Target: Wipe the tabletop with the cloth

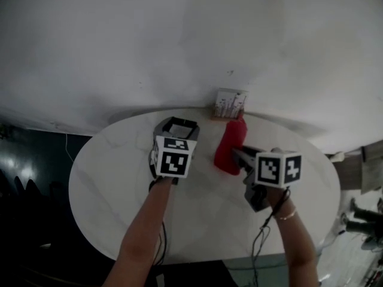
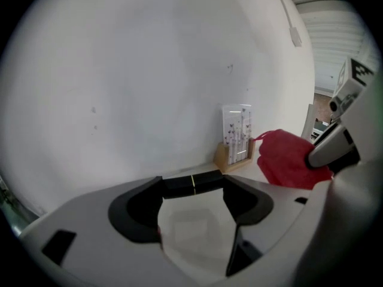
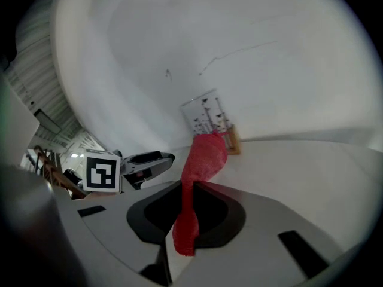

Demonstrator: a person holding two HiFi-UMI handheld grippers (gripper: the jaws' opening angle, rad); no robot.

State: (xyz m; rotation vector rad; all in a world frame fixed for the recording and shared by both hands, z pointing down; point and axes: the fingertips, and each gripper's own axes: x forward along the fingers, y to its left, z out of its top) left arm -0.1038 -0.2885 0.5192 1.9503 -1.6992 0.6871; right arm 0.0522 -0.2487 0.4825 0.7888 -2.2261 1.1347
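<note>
Right claw on the red cloth, left claw closed and empty

My right claw (image 3: 184, 187) has its jaws clamped on the red cloth (image 3: 204, 154). A short tail of cloth pokes back between the jaws and the bulk is bunched out ahead of them. The cloth is over the far middle of the white oval table (image 1: 108, 178), just near of a small wooden card stand (image 1: 230, 103) that sits at the far edge against the white wall (image 1: 179, 34). I cannot tell whether the cloth touches the tabletop. My left claw (image 2: 192, 184) is held over the table just left of the cloth, its jaw tips pressed together with nothing between them. Both of my forearms reach in from the near edge.
</note>
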